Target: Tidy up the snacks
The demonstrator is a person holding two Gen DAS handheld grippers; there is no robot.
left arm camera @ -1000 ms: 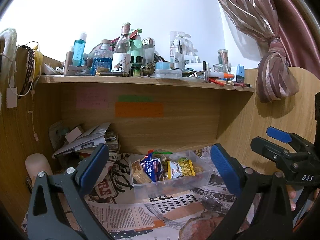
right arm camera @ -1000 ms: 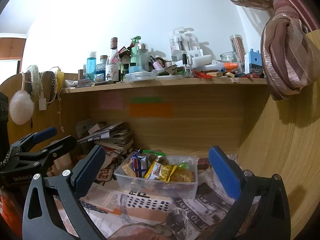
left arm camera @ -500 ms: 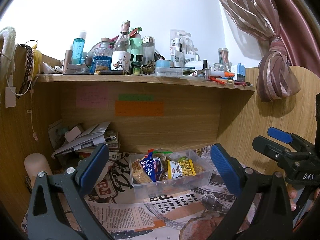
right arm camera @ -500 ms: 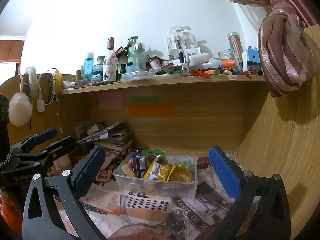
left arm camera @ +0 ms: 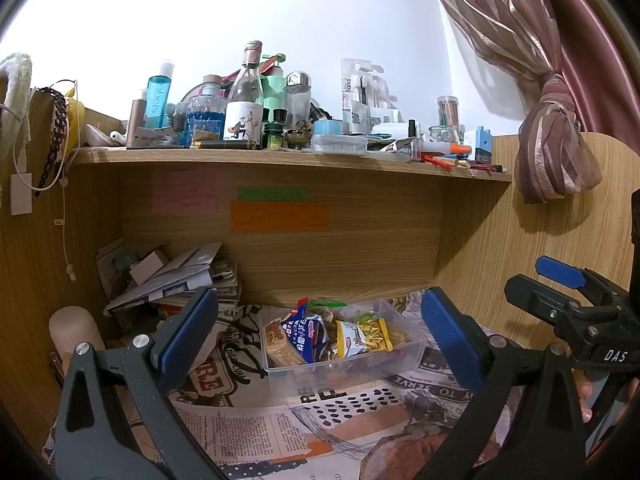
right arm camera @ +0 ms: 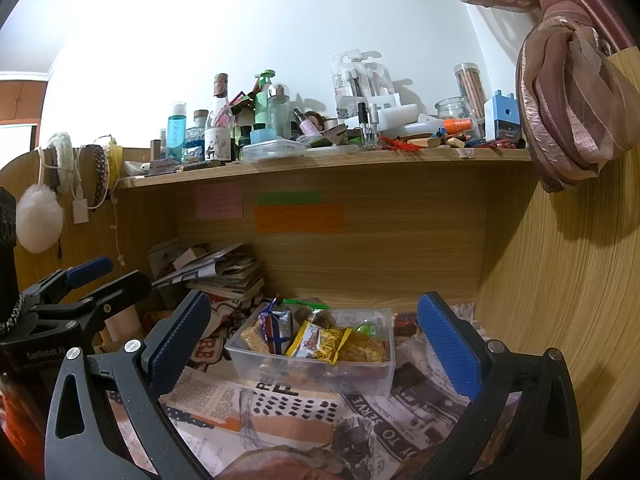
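Both claws, left (left arm camera: pixel 318 338) and right (right arm camera: pixel 314 336), gape wide and empty; the snack tub (left arm camera: pixel 344 364) sits at twelve o'clock, apart.

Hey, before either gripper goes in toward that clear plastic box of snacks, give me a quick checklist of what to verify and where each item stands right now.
1. Left gripper open and empty: ok, jaws wide apart.
2. Right gripper open and empty: ok, jaws wide apart.
3. Clear plastic snack box upright on the newspaper-covered desk: ok.
4. Path from both grippers to the box free of objects: ok.
5. Snack packets inside the box, such as the yellow chip packet and the blue-and-red packet: ok, none seen lying on the newspaper.
6. Whether the box has room for more: cannot tell, packets already stand above the rim.
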